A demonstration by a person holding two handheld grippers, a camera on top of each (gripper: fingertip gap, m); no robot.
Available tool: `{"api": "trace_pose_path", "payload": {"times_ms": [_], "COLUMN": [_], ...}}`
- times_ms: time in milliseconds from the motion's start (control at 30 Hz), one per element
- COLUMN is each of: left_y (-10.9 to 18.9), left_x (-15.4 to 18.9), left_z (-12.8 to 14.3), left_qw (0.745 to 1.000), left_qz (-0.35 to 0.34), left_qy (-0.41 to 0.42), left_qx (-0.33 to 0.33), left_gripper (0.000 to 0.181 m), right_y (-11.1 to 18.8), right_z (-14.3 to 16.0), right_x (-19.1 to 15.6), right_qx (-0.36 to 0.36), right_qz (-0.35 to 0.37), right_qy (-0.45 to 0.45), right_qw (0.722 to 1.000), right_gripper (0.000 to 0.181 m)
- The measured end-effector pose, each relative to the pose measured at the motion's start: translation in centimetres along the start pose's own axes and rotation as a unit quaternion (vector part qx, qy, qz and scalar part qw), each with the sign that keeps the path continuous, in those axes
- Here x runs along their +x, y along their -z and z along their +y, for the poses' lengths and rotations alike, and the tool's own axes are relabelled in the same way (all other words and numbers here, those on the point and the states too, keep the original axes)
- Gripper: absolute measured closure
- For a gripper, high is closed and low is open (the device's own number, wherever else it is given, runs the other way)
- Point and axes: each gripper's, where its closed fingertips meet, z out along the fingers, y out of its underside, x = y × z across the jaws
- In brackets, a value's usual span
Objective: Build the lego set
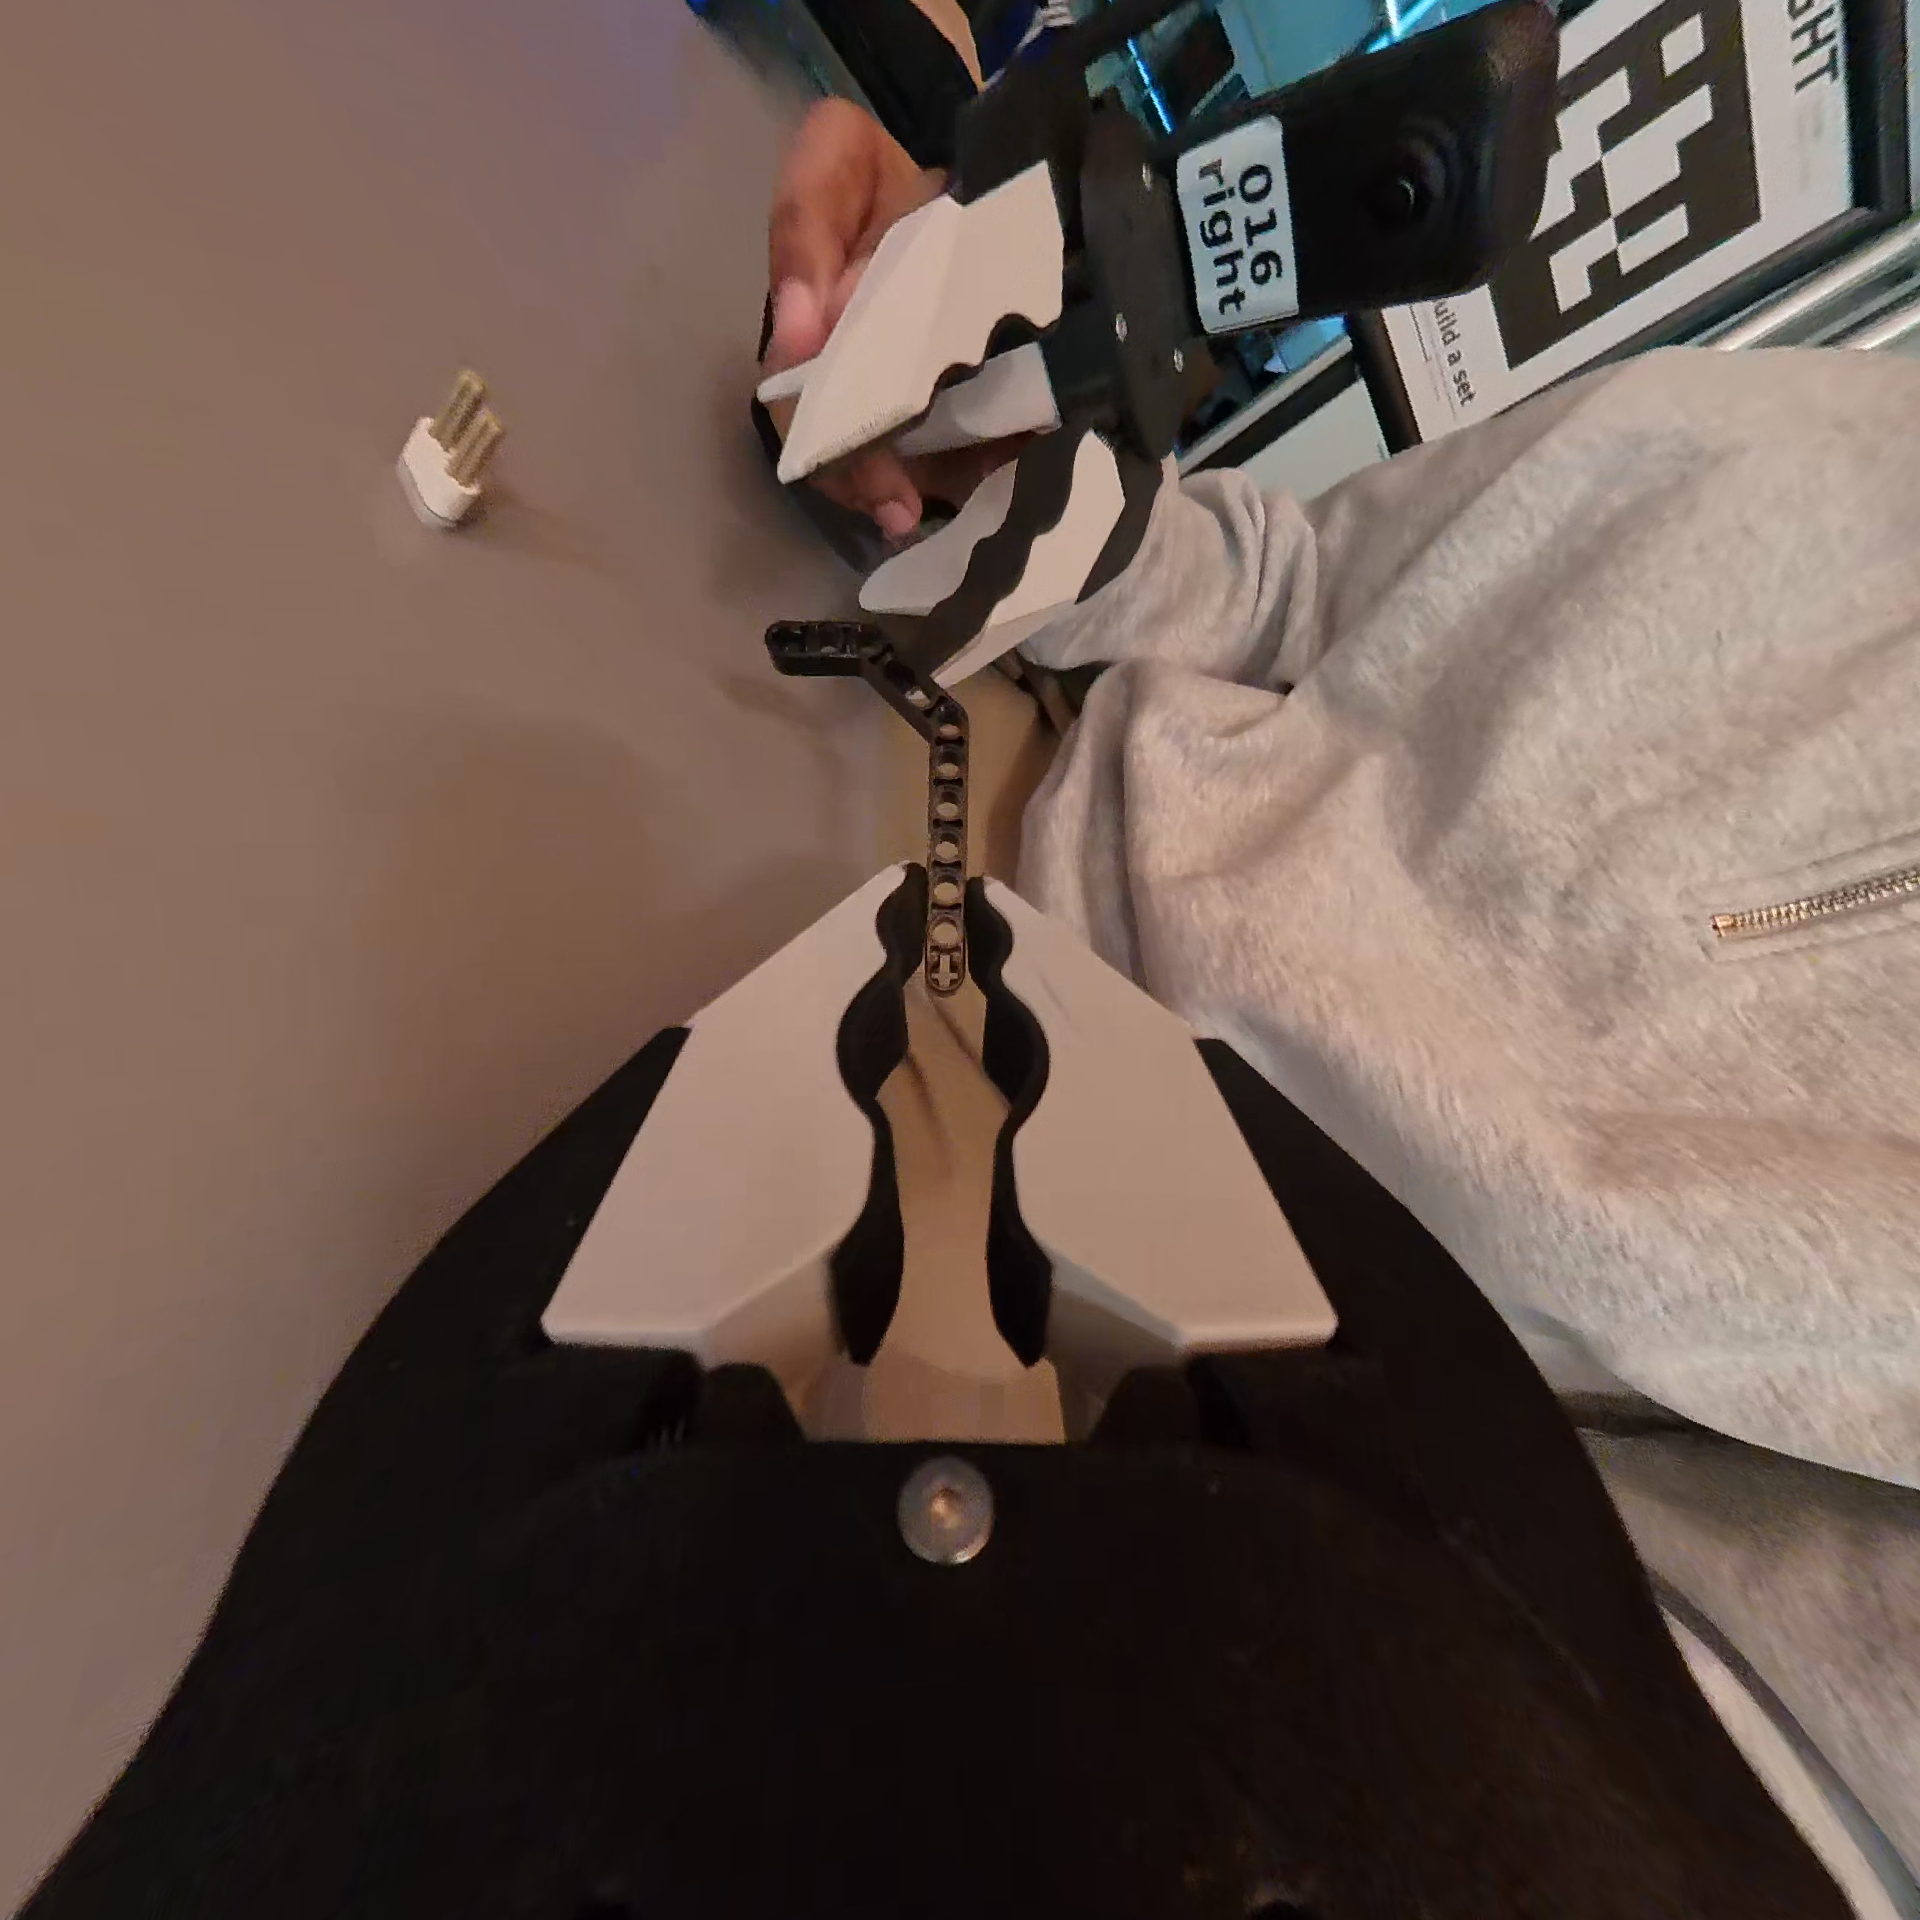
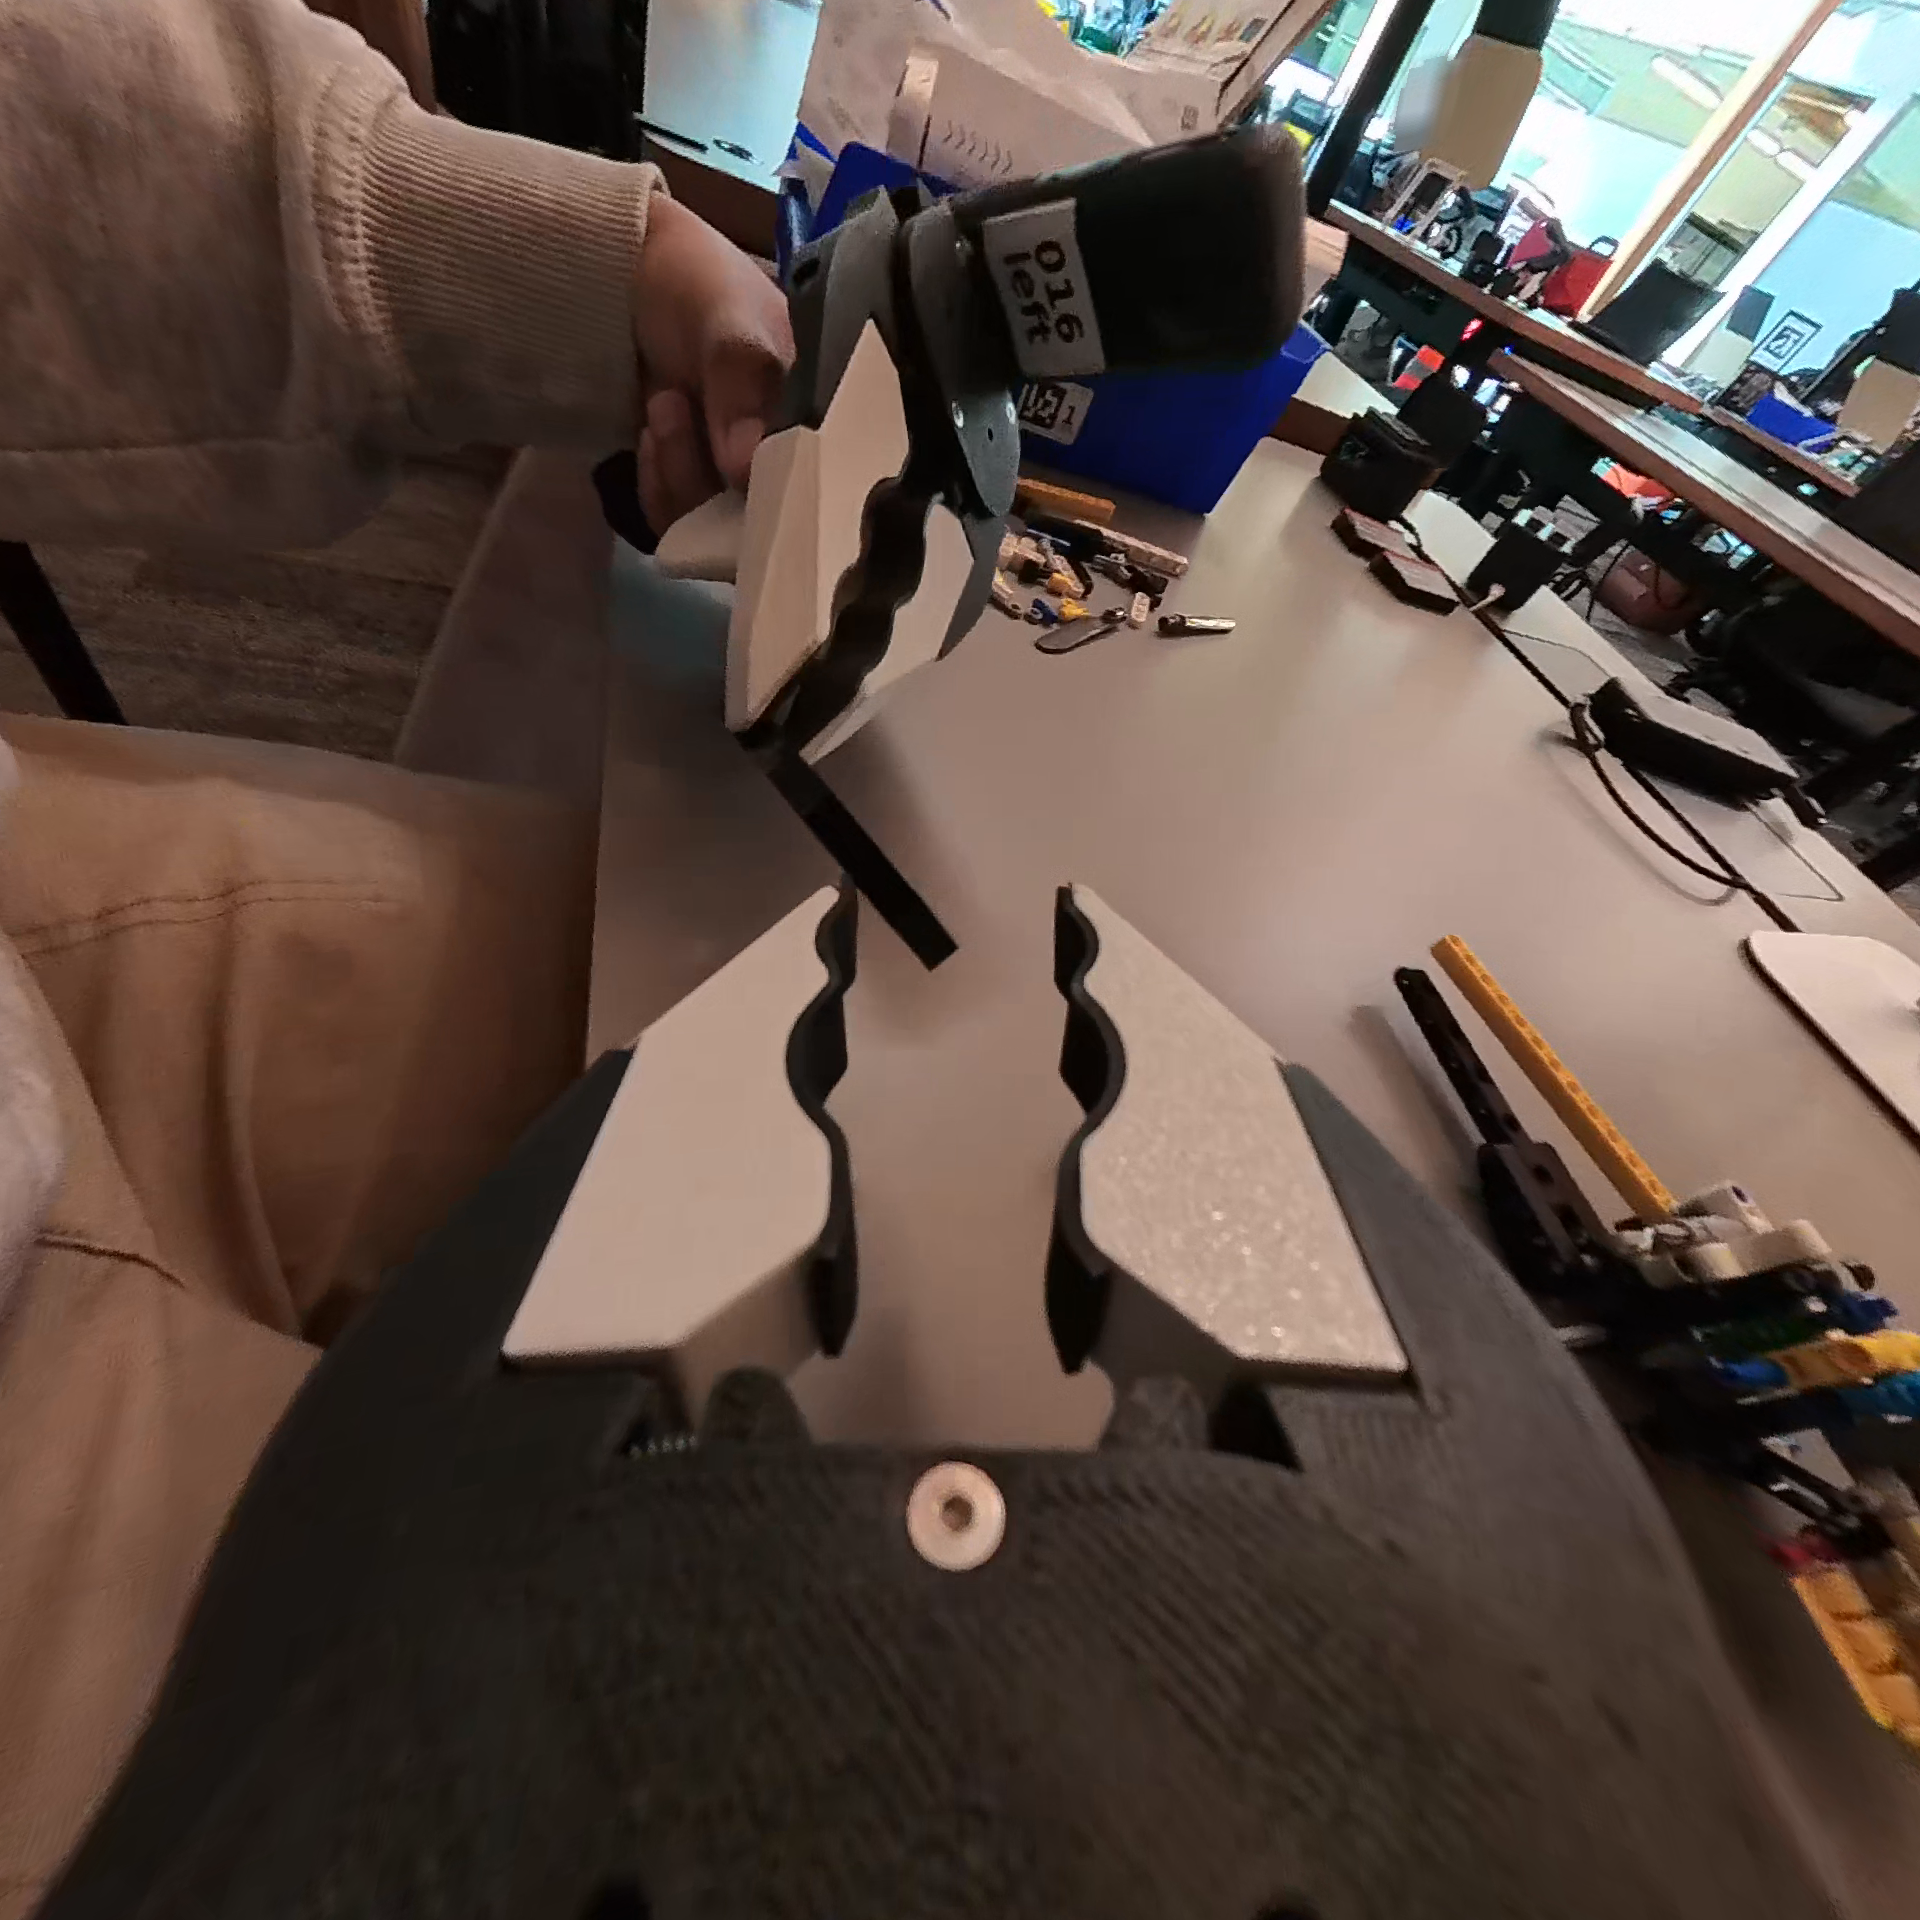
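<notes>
white printed labels sit on both gripper bodies, the right gripper (image 1: 831, 520) and left gripper (image 2: 790, 727); wording withheld.

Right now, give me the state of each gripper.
Left gripper: jaws closed on the black bent beam.
Right gripper: jaws open, holding nothing; the beam's free end sits between its tips.
</notes>
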Motion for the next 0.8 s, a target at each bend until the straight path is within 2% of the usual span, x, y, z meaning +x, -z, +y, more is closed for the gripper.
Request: {"api": "trace_pose_path", "payload": {"times_ms": [267,400,533,600,700,800], "left_y": [-0.3,-0.5,0.0,0.6,1.4,1.4], "left_x": [0.3,0.1,-0.4,-1.4,-1.8,-1.9], "left_z": [0.4,0.4,-0.1,-1.4,-2.6,-3.3], "left_qw": [1.0,1.0,1.0,0.998,0.995,0.992], "left_qz": [0.009,0.007,-0.005,-0.034,-0.05,-0.074], "left_qy": [0.0,0.004,0.005,0.008,-0.003,-0.033], "left_qx": [-0.013,-0.014,0.005,0.044,0.082,0.099], "left_gripper": [0.176,0.176,0.176,0.17,0.145,0.137], "right_y": [-0.2,-0.3,-0.5,-0.5,-0.4,-0.1], "right_z": [-0.4,-0.2,0.4,0.8,0.6,0.5], "right_x": [-1.5,-2.2,-2.2,-2.1,-1.6,-1.0], "right_qx": [0.007,-0.001,-0.02,-0.03,-0.025,-0.017], "right_qz": [-0.034,-0.046,-0.046,-0.044,-0.04,-0.039], "right_qy": [0.019,0.035,0.041,0.04,0.022,-0.009], "right_qw": [0.999,0.998,0.998,0.998,0.999,0.999], "right_gripper": [0.151,0.168,0.172,0.174,0.174,0.175]}}
